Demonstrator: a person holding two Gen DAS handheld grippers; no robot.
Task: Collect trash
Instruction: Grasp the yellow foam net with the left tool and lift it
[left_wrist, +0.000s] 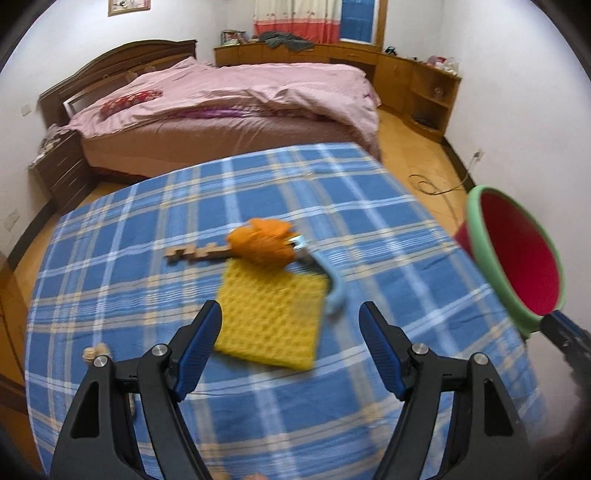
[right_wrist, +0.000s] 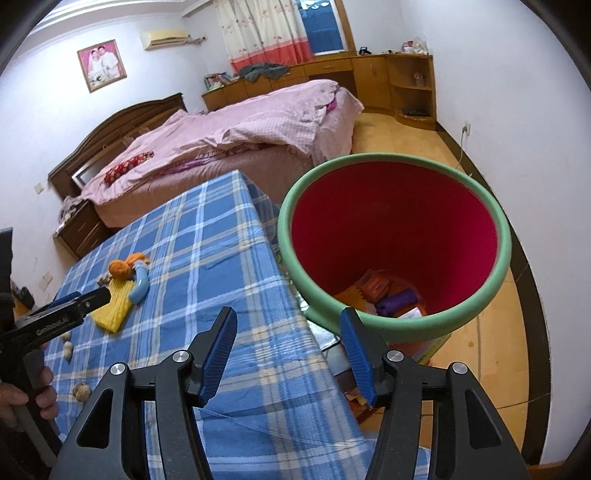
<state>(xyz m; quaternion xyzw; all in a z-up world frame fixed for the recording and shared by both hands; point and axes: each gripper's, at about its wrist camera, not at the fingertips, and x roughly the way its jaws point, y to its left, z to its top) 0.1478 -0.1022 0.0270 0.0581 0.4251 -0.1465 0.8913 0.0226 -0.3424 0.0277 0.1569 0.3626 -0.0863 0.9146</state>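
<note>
On the blue plaid tablecloth (left_wrist: 147, 295) lie a yellow foam net (left_wrist: 269, 325), a heap of orange peel (left_wrist: 262, 240), a light blue curved piece (left_wrist: 334, 291) and a notched wooden strip (left_wrist: 195, 253). My left gripper (left_wrist: 290, 310) hovers open just in front of the foam net, with nothing between its fingers. The red bin with a green rim (right_wrist: 391, 162) stands off the table's right edge, with wrappers (right_wrist: 384, 291) at its bottom. My right gripper (right_wrist: 288, 321) is open over the table edge. Its right finger (right_wrist: 356, 350) overlaps the bin's near rim; I cannot tell whether they touch.
Small nut shells (right_wrist: 68, 349) lie near the table's front left. A hand (right_wrist: 22, 398) holds the left gripper (right_wrist: 92, 295). Behind the table are a bed with a pink quilt (left_wrist: 240, 96), wooden cabinets (left_wrist: 406, 77) and a cable on the wooden floor (left_wrist: 428, 184).
</note>
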